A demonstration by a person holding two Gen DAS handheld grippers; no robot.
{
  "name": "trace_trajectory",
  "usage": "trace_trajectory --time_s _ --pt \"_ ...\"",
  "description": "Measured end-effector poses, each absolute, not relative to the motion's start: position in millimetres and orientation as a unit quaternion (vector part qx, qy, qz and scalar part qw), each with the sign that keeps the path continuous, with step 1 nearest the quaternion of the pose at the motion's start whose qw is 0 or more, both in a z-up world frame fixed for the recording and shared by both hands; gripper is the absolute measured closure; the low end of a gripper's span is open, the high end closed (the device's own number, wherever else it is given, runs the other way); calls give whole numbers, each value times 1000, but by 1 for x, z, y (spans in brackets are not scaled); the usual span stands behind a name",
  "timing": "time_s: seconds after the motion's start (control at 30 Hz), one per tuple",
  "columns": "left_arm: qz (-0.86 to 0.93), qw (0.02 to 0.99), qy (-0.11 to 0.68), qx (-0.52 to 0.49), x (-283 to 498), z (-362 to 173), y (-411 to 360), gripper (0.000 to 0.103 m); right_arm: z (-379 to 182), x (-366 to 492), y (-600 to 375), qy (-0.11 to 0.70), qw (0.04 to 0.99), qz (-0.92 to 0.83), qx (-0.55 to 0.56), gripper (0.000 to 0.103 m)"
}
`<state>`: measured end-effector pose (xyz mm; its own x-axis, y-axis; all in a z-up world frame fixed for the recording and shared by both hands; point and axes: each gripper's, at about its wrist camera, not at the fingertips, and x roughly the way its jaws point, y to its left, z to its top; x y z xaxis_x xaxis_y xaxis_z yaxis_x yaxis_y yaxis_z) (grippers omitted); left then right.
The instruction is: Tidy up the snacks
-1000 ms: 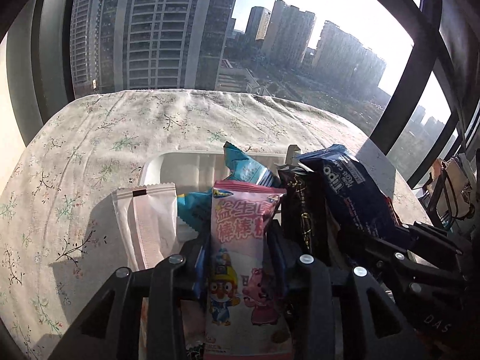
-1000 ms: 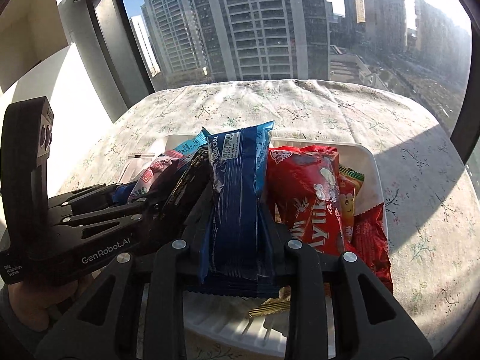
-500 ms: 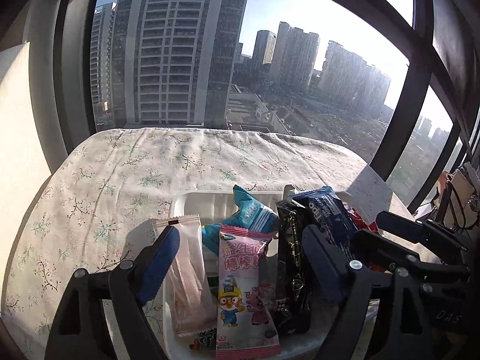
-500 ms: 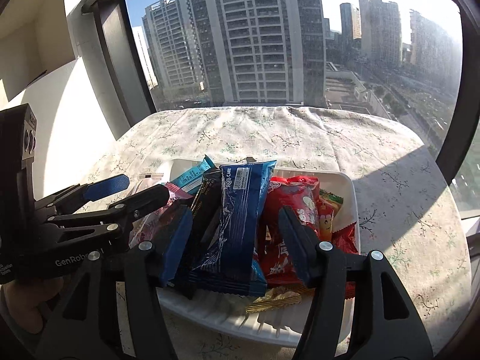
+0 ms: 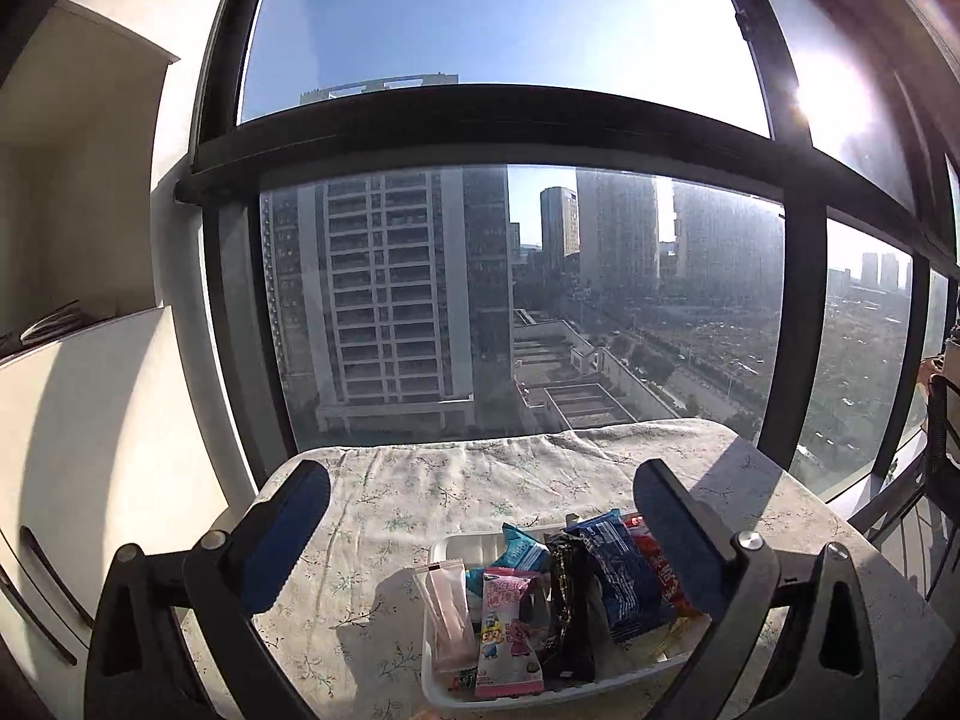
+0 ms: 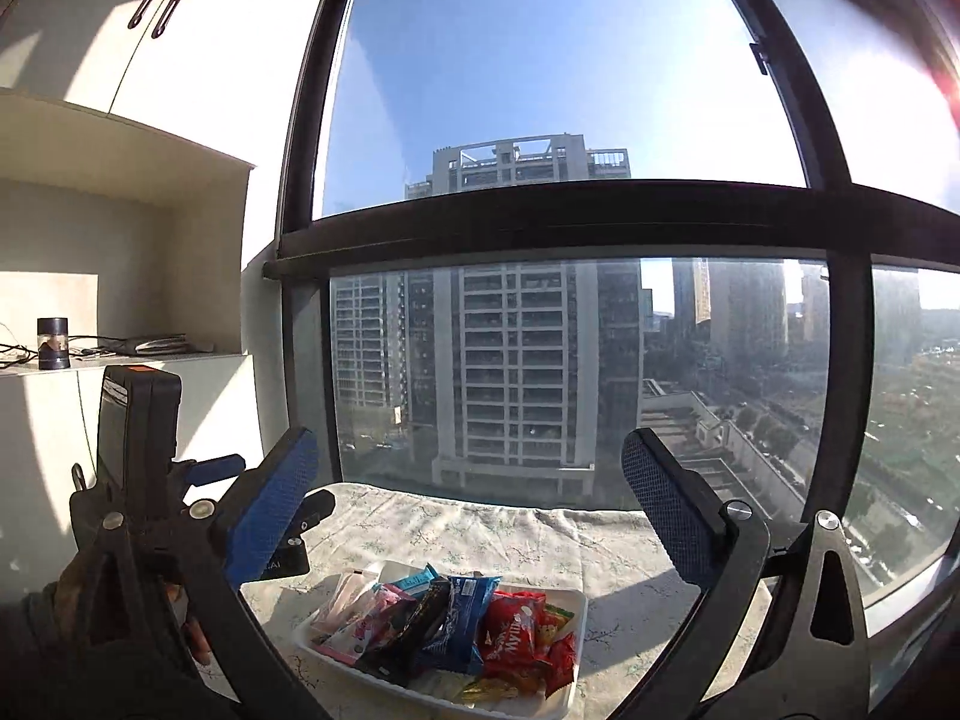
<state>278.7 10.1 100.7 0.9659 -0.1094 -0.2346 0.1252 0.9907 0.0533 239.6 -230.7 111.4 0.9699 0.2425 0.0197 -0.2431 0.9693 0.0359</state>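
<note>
Progress: the sorting appears complete or nearly so. All visible snacks stand or lean in one row inside the white tray [image 6: 576,600], which sits on the floral tablecloth [image 5: 420,504] before the window [image 6: 540,360].

Contents, read across the tray in the right wrist view: a pale pink pack [image 6: 339,603] at the left end, next a pink cartoon pack [image 6: 366,624], a teal pack [image 6: 414,582] behind it, a black pack [image 6: 414,630], a blue pack [image 6: 459,618] at mid-tray, then a red pack [image 6: 516,636] and smaller red and yellow packs toward the right end. A gold wrapper [image 6: 486,690] lies flat at the near rim, not upright.

No snack is seen on the cloth outside the tray, in either view.

Left gripper [image 5: 480,540]: jaws have just been opening and stand spread wide, nothing between them, raised clear of the tray. Right gripper [image 6: 468,498]: likewise just opened, spread wide, empty, clear of the tray. The left gripper's body, in a hand, shows left of the tray in the right wrist view.

Remaining, as judged: at most, righting the gold wrapper. Otherwise only withdrawal is left.
</note>
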Motion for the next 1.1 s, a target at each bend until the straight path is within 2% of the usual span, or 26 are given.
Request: trace_trajectory --time_s 0.13,0.23,0.4,0.7,1.1 --pt "-55 995 76 27 217 102 17 0 112 181 -241 -51 993 100 34 0" --pt "-63 993 101 -11 185 98 28 0 106 150 -239 -49 993 99 33 0" --pt "-25 993 115 5 131 81 31 0 85 91 -243 -35 995 88 36 0" --pt "8 985 174 16 71 48 34 0 51 12 -241 27 996 71 41 0" --pt "-14 978 208 15 30 25 32 0 6 -9 -236 160 985 28 54 0"
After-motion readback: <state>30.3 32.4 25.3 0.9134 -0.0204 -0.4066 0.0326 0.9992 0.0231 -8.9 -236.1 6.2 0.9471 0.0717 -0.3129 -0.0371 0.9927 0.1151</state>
